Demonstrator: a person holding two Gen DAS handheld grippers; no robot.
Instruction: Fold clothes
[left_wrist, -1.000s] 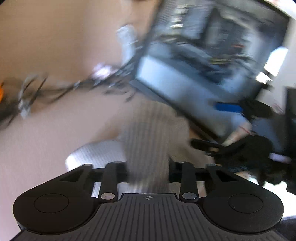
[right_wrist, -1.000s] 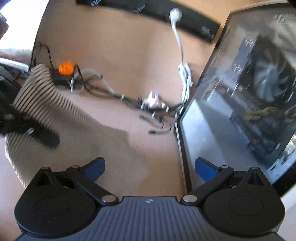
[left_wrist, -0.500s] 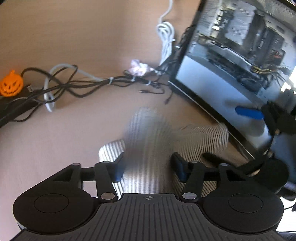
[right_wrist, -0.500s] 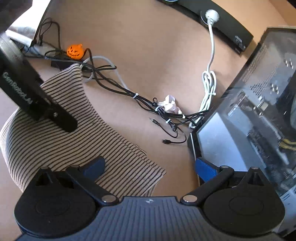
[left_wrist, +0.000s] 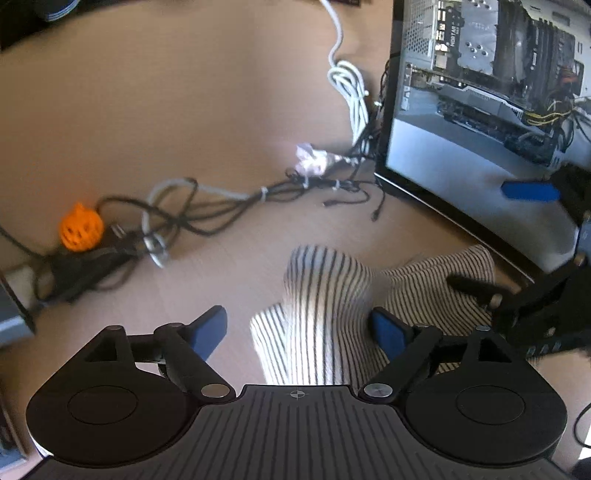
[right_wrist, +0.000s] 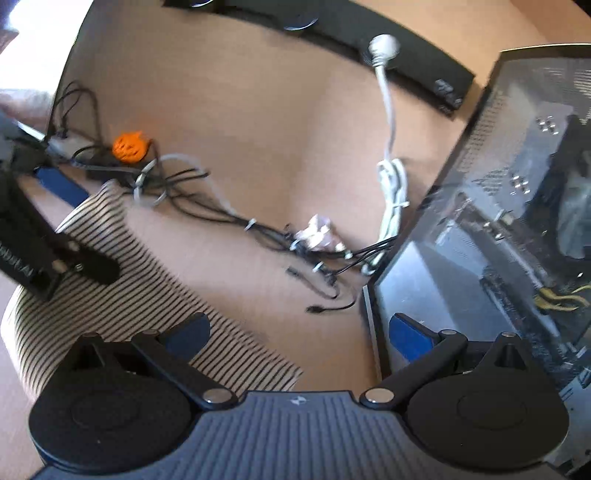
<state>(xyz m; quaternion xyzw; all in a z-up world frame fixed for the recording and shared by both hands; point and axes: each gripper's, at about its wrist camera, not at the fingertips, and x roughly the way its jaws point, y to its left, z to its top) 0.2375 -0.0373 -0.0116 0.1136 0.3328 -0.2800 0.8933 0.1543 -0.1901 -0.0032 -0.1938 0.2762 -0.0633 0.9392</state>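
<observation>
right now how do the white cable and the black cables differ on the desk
The white cable is thick and tied into a neat coil beside the computer case; the black cables are thin and sprawl loose across the desk. The white cable runs up toward the far edge; the black cables run sideways, toward the orange pumpkin. Both meet near the crumpled paper.

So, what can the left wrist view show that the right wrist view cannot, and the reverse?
Only the left wrist view shows the left gripper head-on, its jaws opening, with the striped garment bunched between them but not pinched. Only the right wrist view shows the long black bar at the far edge, with the white plug on it, and the right gripper, open and empty. Both share the orange pumpkin, the cable tangle, the crumpled paper and the computer case.
</observation>
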